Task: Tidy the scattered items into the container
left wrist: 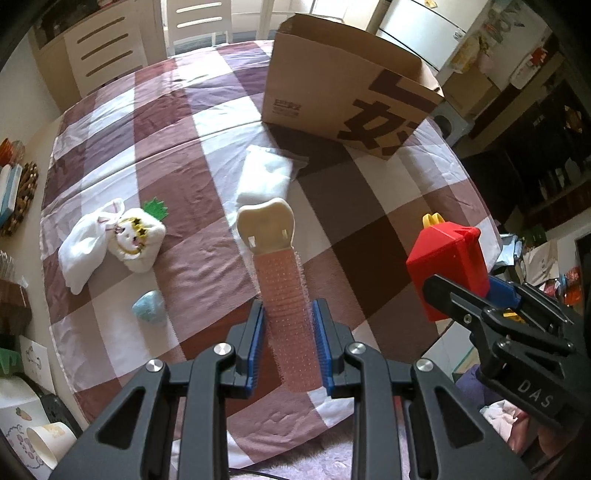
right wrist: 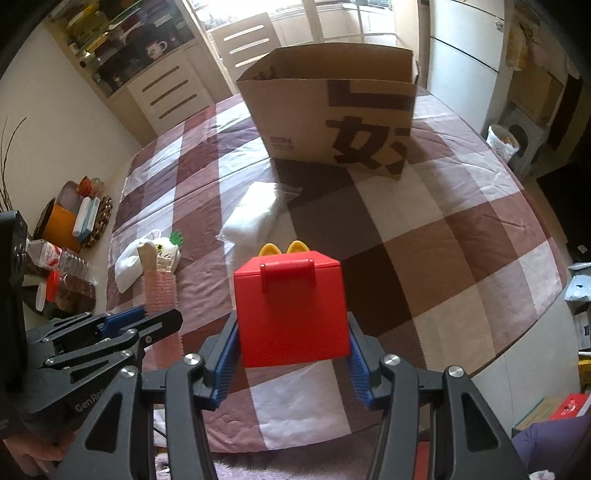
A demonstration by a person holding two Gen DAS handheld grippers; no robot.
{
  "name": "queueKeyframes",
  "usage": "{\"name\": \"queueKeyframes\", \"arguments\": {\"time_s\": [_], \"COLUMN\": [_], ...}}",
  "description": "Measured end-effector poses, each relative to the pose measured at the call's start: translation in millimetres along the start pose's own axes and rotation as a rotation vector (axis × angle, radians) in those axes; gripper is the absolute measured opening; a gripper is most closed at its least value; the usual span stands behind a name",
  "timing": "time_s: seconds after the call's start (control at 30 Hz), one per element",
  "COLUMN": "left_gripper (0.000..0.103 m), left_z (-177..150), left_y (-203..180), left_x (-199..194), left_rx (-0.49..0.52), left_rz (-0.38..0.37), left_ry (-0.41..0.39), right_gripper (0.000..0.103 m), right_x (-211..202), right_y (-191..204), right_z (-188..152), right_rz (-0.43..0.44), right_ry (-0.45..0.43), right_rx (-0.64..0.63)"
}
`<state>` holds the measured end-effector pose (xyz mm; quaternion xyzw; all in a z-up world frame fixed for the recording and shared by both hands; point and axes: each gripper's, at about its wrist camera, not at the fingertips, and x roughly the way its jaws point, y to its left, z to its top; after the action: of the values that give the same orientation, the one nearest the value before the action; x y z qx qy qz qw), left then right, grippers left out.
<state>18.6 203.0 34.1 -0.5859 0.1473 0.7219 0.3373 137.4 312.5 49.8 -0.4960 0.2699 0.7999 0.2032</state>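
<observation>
Clamping a bristly pink roller, left claw; right claw grips boxy red plastic toy.

1. A table covered by a brown, mauve and white checked cloth is filling the middle of both views.
2. A cream drawer unit with slotted handles is standing against the pale wall at the upper left of the right wrist view.
3. A glass-fronted cabinet holding mugs and jars is sitting above it.
4. Two white chairs are standing at the table's far edge, top centre of the left wrist view.
5. Daylight is pouring through windows at the top centre.
6. A white refrigerator is standing at the upper right.
7. Dark shelving is occupying the right edge of the left wrist view.
</observation>
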Motion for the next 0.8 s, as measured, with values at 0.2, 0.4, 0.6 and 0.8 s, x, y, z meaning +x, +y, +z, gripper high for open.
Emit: {"name": "queueKeyframes", "arguments": {"time_s": [0.2,0.4,0.6,0.8], "left_gripper": [0.026,0.026,0.026,0.026], "left_z": [5,12,17,25], "left_y": [-15,-32,-50,-67], "left_x": [4,8,13,18], "left_rx": [0.027,0.056,0.085,0.108], "left_rz": [-0.003,-0.008,-0.009,-0.01], "left_ry": [0.005,0.01,0.018,0.024], "right_gripper": [0.053,0.053,0.053,0.053], "right_x": [-5,-10,-13,-15], "right_y": [-14,-29,-43,-59], "right_z": [1,2,5,9], "right_rz": [-0.004,-0.008,-0.011,-0.013], "right_ry": [-0.01,-0.019,-0.026,-0.029], "right_rx": [0.017,0.039,0.056,0.071]}}
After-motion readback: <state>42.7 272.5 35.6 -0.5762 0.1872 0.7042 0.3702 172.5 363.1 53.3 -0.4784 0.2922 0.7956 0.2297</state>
